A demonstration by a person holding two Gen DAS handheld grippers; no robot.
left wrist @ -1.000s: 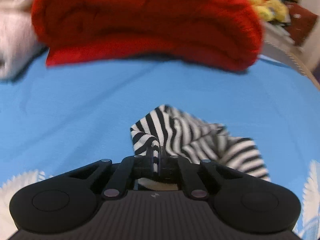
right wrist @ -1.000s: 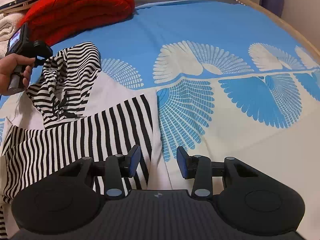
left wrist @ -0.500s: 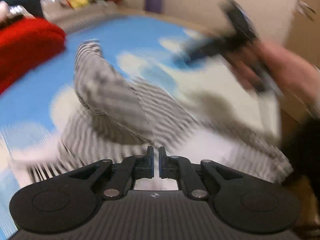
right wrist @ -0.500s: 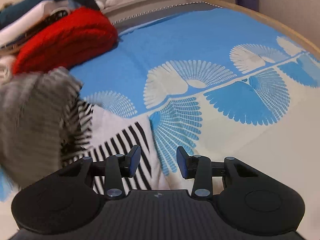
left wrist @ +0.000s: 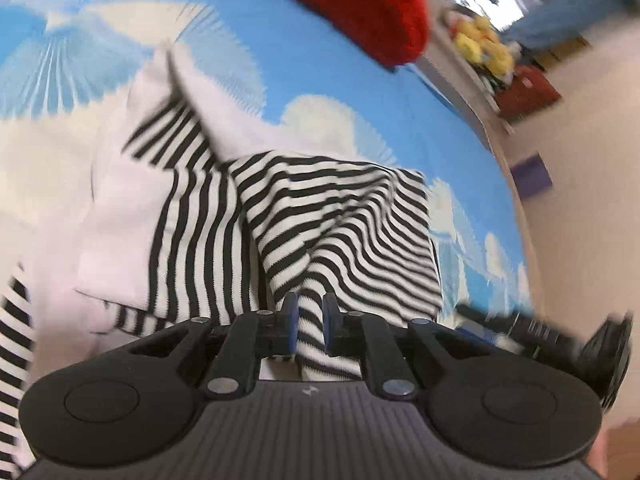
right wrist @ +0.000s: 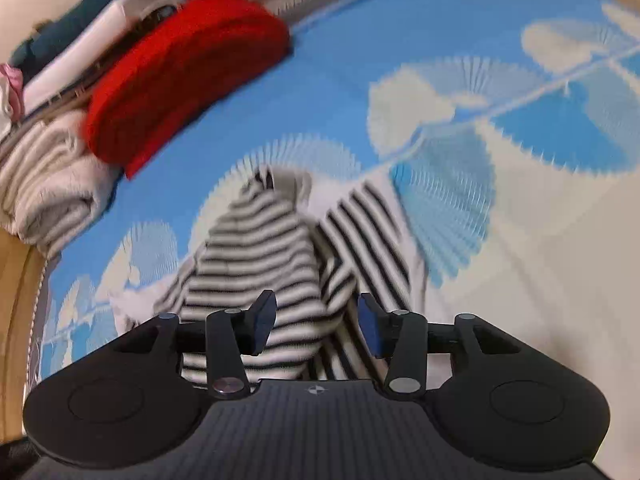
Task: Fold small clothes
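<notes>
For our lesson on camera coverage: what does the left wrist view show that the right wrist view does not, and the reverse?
Left wrist only: the left hand-held gripper shut on a fold of the striped top, yellow toys on a shelf, and a purple box.

Right wrist only: the right hand-held gripper open over the top, and a cream knit beside stacked clothes.

Both: the striped top, the red knit and the blue sheet.

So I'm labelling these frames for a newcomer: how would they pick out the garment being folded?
On the blue bedspread with white fan prints, below the folded red knit, lies the striped garment. It alone has black-and-white stripes with plain white panels, and the left gripper pinches a fold of it.
</notes>
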